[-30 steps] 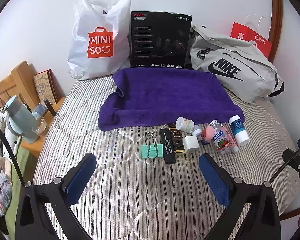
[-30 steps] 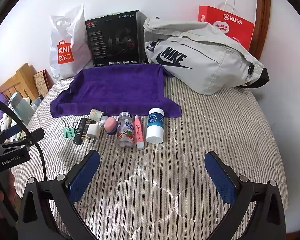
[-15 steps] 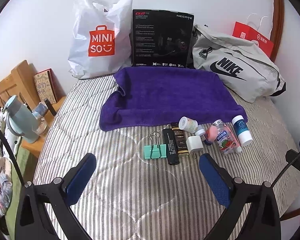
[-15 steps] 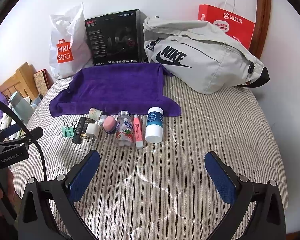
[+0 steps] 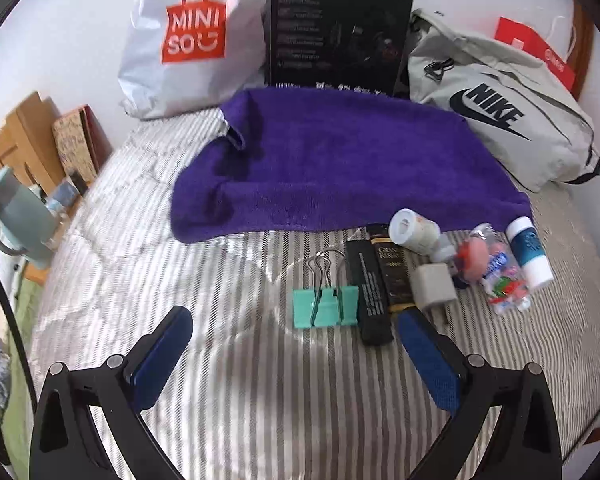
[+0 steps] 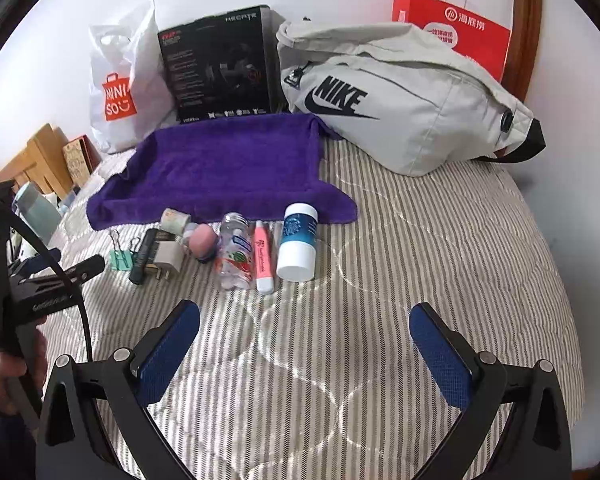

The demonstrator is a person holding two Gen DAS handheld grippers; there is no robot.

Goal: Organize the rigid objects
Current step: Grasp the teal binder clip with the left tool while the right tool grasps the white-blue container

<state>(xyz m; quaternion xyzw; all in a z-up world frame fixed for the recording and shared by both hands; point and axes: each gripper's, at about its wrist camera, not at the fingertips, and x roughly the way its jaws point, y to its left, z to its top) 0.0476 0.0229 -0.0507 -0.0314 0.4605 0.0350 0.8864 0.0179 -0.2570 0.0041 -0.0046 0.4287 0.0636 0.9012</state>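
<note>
Judging progress as barely begun: nothing held, nothing yet on the purple towel (image 5: 340,160), whole row of small items waiting on the striped bedspread (image 6: 380,280) along the towel's near edge. Left gripper (image 5: 296,348) spread wide, empty, low over the bedspread, with the green binder clip (image 5: 325,304) at 12 o'clock between the pads; right pad tip just beside the black tube (image 5: 370,296) and the white charger plug (image 5: 434,286), contact not confirmable. Right gripper (image 6: 306,344) likewise spread and empty, well back from the row, with the white-capped blue bottle (image 6: 297,242) at 12 o'clock and the pink tube (image 6: 262,258) and clear watermelon-label bottle (image 6: 236,250) toward 11 o'clock. Row contents, 9 to 3 o'clock in the left wrist view: clip, black tube, dark gold-lettered stick (image 5: 392,272), plug, small white jar on its side (image 5: 414,230), pink egg-shaped sponge (image 5: 474,256), clear bottle, blue bottle. All lying flat or tipped, packed close, several touching. Clip appears hard plastic-coated metal with wire handles folded toward the towel; likely an easy pinch across the body. Bottles round and smooth, prone to rolling on the soft quilt. Probably left to do: every item, assuming the towel as destination (not stated in the task). Behind the towel at 12 o'clock: white shopping bag (image 5: 188,40), black box (image 5: 340,28), grey sling bag (image 6: 400,96).
</note>
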